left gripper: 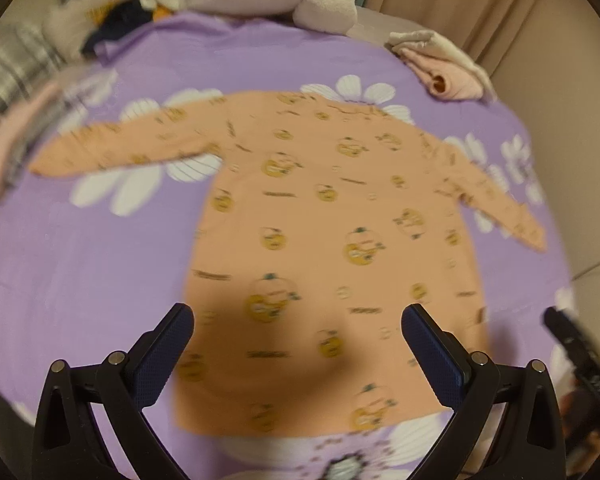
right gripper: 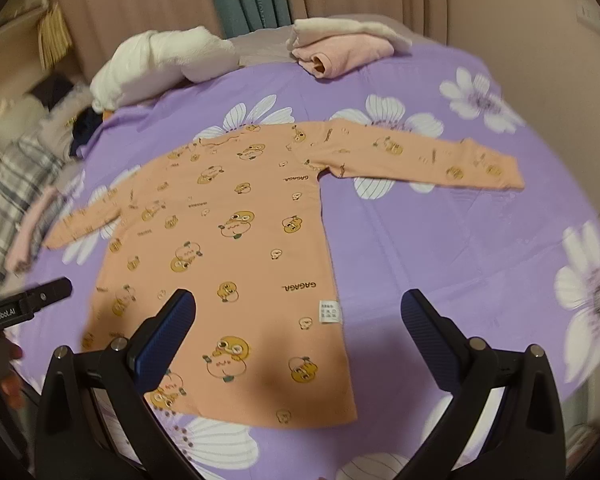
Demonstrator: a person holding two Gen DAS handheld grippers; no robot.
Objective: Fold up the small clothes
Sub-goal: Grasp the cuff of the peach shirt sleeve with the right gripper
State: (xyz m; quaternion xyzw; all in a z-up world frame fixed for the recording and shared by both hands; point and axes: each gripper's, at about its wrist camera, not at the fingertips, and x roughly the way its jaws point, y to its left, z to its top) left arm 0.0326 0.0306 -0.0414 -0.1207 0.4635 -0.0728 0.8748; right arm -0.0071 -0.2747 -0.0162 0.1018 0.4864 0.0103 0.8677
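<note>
**Shirt laid flat, both grippers poised above the hem**

Shirt (right gripper: 236, 240) of peach cotton, printed with small cartoon fruit, lay spread face-down on the purple flowered bedsheet (right gripper: 440, 248), both long sleeves stretched out to the sides and a care label showing near the hem. Left gripper (left gripper: 298, 354) hovered over the lower body of the garment with its jaws spread wide and nothing between them; right gripper (right gripper: 298, 344) hung over the hem's right corner, likewise spread and empty. Neither appeared to touch the cloth. Thin, light and limp by the look of it, the fabric would likely sag and slide rather than hold a crease — best pinched at a sleeve cuff or a hem corner, taking both layers together. Folded pink garment (right gripper: 340, 56) and a white fleece bundle (right gripper: 156, 64) sat at the far edge of the bed, well apart from the work.
</note>
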